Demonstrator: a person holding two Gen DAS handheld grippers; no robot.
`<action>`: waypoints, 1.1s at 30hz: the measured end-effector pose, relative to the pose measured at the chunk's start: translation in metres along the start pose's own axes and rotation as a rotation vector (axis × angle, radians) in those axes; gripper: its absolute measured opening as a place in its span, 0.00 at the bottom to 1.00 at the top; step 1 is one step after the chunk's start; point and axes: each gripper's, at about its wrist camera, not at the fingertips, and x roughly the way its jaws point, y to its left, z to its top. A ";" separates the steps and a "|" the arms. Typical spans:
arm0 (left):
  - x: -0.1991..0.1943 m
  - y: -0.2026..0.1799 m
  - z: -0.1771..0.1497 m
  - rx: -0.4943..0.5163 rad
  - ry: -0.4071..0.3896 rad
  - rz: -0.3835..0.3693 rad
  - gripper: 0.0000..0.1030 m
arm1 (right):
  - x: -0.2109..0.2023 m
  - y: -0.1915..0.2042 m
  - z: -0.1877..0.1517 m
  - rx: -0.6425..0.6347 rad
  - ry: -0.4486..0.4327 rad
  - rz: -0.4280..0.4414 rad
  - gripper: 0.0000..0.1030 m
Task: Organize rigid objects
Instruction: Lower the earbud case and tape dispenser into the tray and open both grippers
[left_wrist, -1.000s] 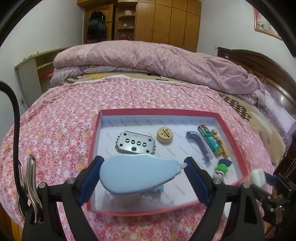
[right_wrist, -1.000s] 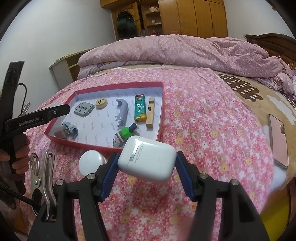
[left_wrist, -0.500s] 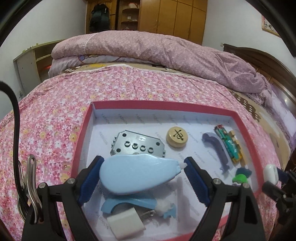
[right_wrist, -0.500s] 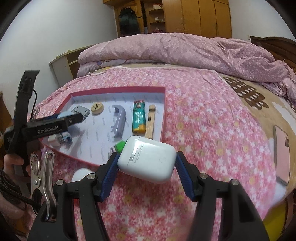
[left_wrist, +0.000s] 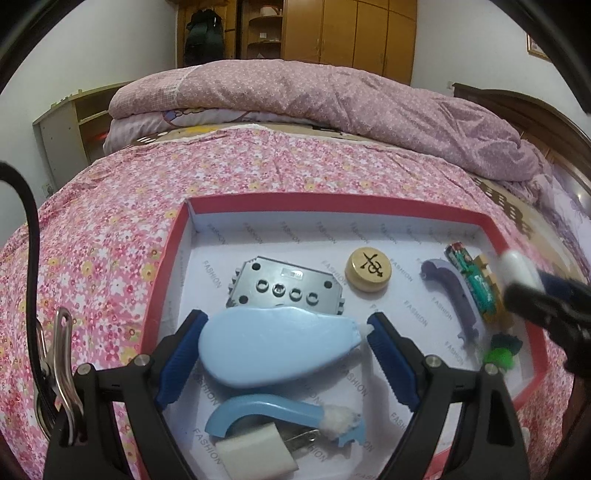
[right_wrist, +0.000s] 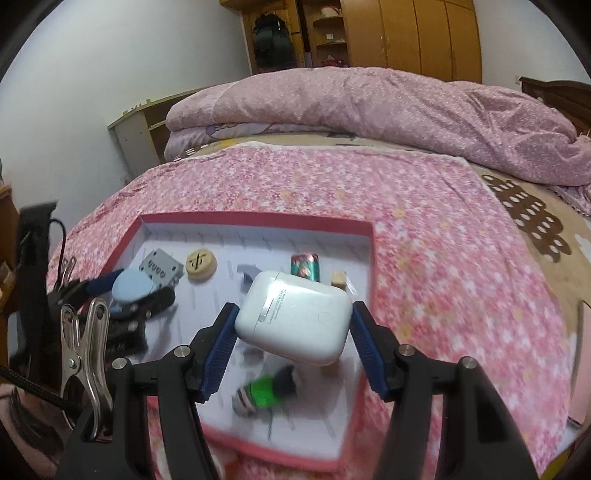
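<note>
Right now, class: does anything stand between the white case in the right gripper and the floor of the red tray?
Nothing blocks it entirely, but the green toy lies beneath the white case, so the red tray floor there is partly taken.

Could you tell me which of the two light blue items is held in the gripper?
The teardrop-shaped correction tape, clamped in the left gripper; the curved blue piece lies loose in the box below it.
</note>
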 end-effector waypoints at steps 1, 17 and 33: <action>0.000 0.000 0.000 0.002 0.001 0.001 0.88 | 0.005 0.000 0.003 0.005 0.009 0.006 0.60; 0.001 -0.002 -0.001 0.009 0.003 -0.002 0.88 | 0.045 -0.002 0.029 0.012 0.037 -0.023 0.61; -0.003 -0.002 0.000 -0.014 0.029 -0.009 0.88 | 0.018 -0.003 0.028 0.015 0.003 0.020 0.61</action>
